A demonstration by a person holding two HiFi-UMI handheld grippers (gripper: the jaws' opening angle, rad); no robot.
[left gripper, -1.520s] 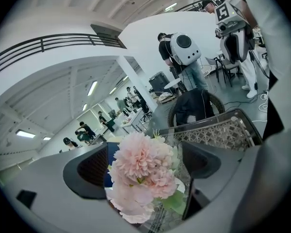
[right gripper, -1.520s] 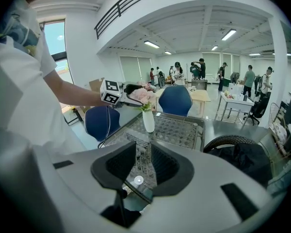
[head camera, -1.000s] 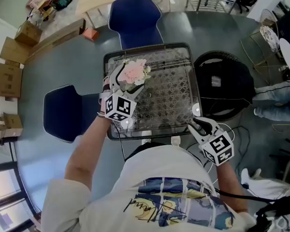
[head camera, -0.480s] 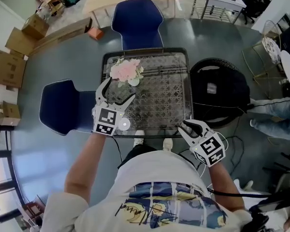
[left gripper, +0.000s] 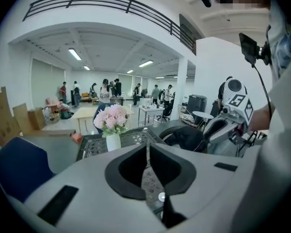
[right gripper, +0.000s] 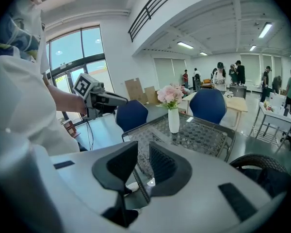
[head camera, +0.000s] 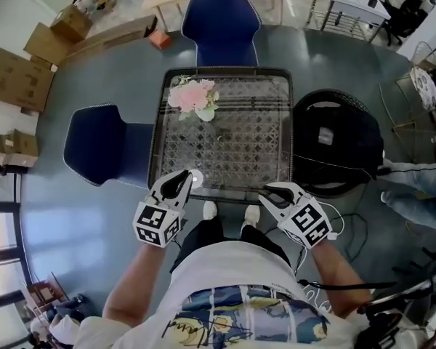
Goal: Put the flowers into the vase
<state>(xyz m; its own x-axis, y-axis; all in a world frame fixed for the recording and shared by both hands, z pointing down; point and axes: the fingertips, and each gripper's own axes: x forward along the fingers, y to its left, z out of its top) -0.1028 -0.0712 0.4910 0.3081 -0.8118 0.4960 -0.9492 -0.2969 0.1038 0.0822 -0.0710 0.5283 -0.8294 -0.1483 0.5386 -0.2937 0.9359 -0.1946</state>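
A white vase [head camera: 203, 113] with pink flowers [head camera: 192, 95] in it stands upright at the far left corner of the glass lattice table [head camera: 276, 122]. The left gripper view shows the flowers [left gripper: 110, 119] well ahead, and the right gripper view shows the vase [right gripper: 173, 120] across the table. My left gripper [head camera: 185, 178] is at the table's near left edge, far from the vase. Its jaws are closing to a thin slit with nothing between them. My right gripper [head camera: 271, 195] hangs at the near right edge. Its jaws are closing too, a gap still shows, and they are empty.
Blue chairs stand at the far side [head camera: 221, 20] and the left [head camera: 102, 151] of the table. A round black seat with a dark bag [head camera: 334, 140] is close on the right. Cardboard boxes [head camera: 18, 75] lie far left. People stand in the background hall.
My left gripper drew back from the flowers to the near left edge and its jaws came together. The right gripper shifted slightly and its jaws narrowed. The flowers stay in the vase.
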